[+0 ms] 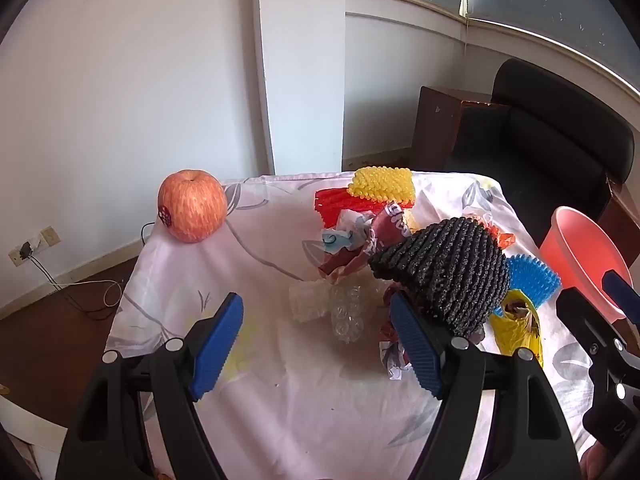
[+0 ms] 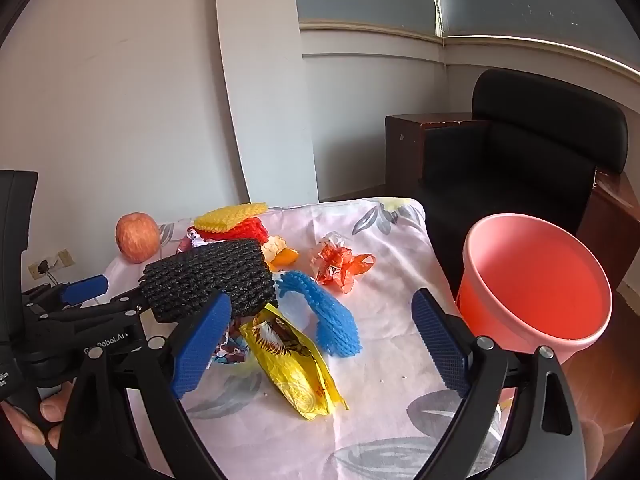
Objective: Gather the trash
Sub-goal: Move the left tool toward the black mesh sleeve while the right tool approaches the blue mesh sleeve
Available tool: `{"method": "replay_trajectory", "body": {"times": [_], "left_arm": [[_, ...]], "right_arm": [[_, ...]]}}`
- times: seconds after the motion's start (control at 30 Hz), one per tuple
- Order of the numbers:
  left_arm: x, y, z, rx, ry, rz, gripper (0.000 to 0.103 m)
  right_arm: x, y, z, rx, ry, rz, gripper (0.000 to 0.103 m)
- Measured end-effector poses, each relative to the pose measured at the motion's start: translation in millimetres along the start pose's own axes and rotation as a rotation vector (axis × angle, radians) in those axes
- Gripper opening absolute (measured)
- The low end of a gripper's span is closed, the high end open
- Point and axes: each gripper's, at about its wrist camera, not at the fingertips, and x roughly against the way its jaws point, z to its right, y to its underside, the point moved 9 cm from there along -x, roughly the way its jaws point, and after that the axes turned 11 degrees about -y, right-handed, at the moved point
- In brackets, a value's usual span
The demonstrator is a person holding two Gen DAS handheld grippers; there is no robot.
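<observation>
A pile of trash lies on a cloth-covered table [image 1: 280, 400]: a black foam net [image 1: 444, 268], a yellow foam net [image 1: 382, 182] on a red one [image 1: 336, 204], a blue foam net [image 2: 332, 316], a yellow wrapper [image 2: 296, 368], an orange wrapper [image 2: 340, 266], clear bubble wrap [image 1: 332, 308] and crumpled wrappers [image 1: 360, 240]. My left gripper [image 1: 316, 344] is open just before the bubble wrap; its right finger [image 1: 416, 344] touches the black net [image 2: 208, 280]. My right gripper [image 2: 320, 344] is open and empty over the yellow wrapper and blue net. A pink bucket [image 2: 536, 284] stands beside the table's right edge.
A red apple [image 1: 192, 206] sits at the table's far left corner. A black armchair [image 2: 520, 160] and a brown side table [image 2: 408, 148] stand behind the table. Wall sockets with cables [image 1: 28, 250] are low on the left wall.
</observation>
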Motion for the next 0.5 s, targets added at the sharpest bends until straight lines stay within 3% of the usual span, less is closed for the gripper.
{"method": "replay_trajectory", "body": {"times": [0.5], "left_arm": [[10.3, 4.1, -5.3, -0.013, 0.016, 0.004, 0.068]], "right_arm": [[5.1, 8.0, 1.1, -0.020, -0.019, -0.008, 0.092]]}}
